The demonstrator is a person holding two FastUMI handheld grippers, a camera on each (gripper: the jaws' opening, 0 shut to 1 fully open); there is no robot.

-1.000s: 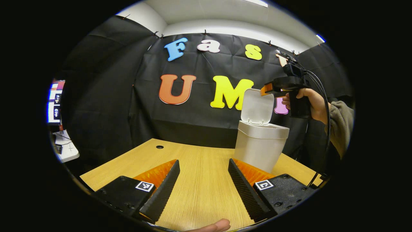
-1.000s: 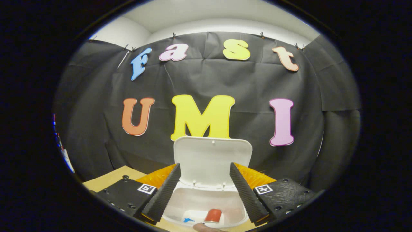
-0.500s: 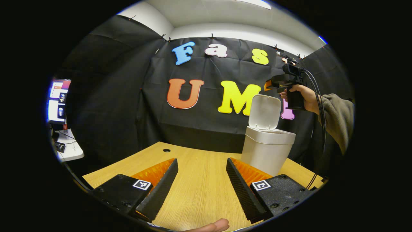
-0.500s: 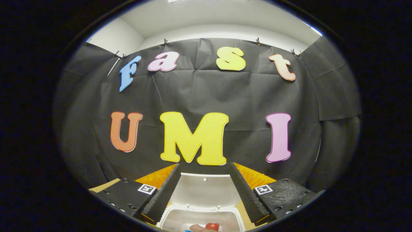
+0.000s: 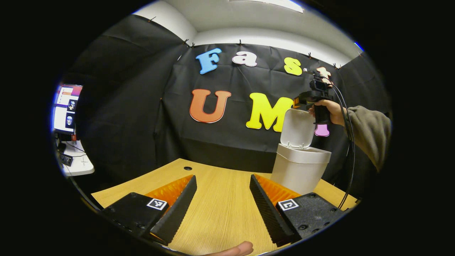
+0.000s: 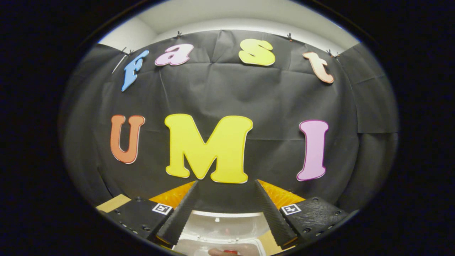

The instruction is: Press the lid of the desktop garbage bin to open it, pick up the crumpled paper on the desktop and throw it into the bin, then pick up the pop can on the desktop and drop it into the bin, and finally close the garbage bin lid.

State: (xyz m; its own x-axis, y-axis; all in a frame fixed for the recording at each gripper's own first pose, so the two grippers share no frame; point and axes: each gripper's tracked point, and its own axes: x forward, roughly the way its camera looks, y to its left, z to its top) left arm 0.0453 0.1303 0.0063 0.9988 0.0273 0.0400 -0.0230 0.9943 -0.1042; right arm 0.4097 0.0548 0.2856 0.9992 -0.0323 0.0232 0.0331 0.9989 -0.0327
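Both views toward the shared bin [image 5: 300, 167].

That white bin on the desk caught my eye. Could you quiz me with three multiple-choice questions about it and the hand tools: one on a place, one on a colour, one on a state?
1. Where is the right gripper in the left gripper view?
A. Flat on the desk
B. Up by the top edge of the raised lid
C. Under the desk

2. What colour is the bin?
A. White
B. Green
C. Black

3. How does the lid stand?
A. Shut flat
C. Lying off on the desk
B. Tipped up, open

Answers:
1 B: a hand holds it at the lid's upper edge.
2 A: body and lid are both white.
3 B: the lid rises from its hinge above the open rim.
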